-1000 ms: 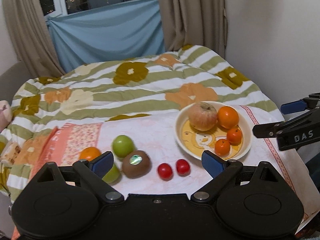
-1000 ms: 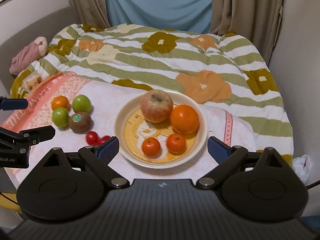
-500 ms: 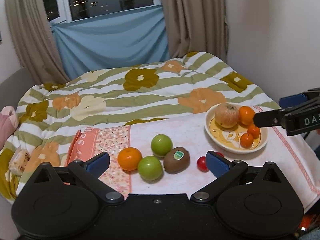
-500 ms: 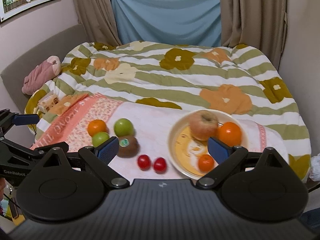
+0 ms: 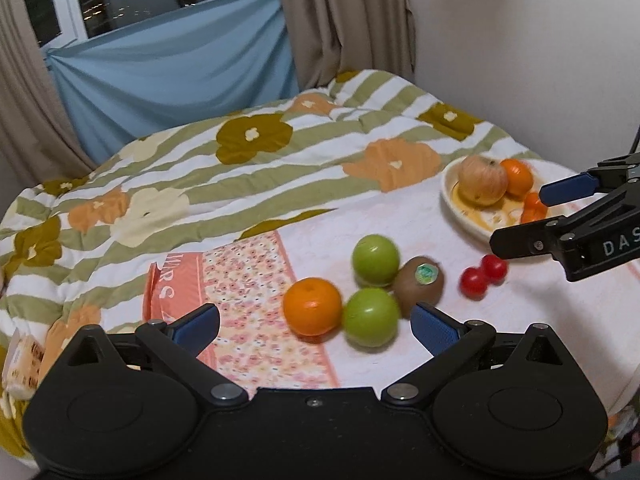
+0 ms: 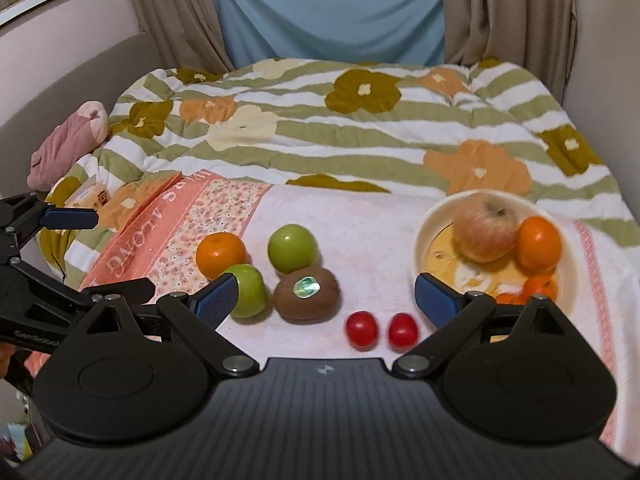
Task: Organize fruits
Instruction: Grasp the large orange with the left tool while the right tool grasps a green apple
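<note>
A: Status on the fruit sort?

B: Partway, by my read. The plate (image 6: 424,236) sits near the right edge of the bed, on the white towel (image 6: 360,216). It holds an apple (image 6: 485,227), a big orange (image 6: 539,243) touching it, and small mandarins (image 6: 540,286) partly hidden behind the right tongs (image 6: 327,298).

A: What's left out?

B: Six pieces loose on the towel, toward the near edge of the bed. One orange (image 5: 313,306), two green apples (image 5: 375,259) (image 5: 371,317), a kiwi (image 5: 420,286) with a sticker, two cherry tomatoes (image 5: 473,281) (image 5: 494,267). Orange, near green apple and kiwi are bunched, touching or nearly so. The tomatoes sit side by side, between that bunch and the plate.

A: Tongs?

B: Both spread wide, nothing between the pads. The left tongs (image 5: 315,322) have just finished opening to full width; they're aimed at the orange and the near green apple, clear of both. The right ones hang above the kiwi and tomatoes, no contact.

A: So no grasp yet.

B: Correct. Guessing the loose six go to the plate, but the task doesn't say how to sort. The plate looks crowded; stacking round fruit there could roll.
</note>
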A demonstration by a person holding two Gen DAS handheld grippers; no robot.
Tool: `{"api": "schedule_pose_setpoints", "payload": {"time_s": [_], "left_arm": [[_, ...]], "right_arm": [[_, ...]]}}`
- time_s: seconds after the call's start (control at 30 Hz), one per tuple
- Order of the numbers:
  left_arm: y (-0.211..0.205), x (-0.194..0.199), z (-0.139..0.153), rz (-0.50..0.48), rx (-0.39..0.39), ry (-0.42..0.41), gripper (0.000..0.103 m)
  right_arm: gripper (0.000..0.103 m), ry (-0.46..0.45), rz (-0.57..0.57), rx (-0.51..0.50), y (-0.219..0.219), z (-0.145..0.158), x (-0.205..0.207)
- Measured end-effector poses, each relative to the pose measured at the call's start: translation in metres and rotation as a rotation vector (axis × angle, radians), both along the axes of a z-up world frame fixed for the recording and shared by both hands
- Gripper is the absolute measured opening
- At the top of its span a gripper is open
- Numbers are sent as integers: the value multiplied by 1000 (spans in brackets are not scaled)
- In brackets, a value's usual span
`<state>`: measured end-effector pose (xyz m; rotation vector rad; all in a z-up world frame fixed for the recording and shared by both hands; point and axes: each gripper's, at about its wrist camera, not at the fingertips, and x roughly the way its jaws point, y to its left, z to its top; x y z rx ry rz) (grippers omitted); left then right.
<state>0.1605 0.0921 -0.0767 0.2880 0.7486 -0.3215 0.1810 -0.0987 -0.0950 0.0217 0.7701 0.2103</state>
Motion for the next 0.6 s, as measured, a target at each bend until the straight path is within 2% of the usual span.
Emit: {"api": "schedule_pose_setpoints", "payload": {"time_s": [0.33, 0.6], "left_arm": [[31, 59, -39, -83, -8, 50, 100], [25, 87, -60, -130, -59, 140, 92]], "right_arm": [[103, 27, -42, 2, 50, -43, 25], [103, 33, 11, -111, 77, -75, 23]]}}
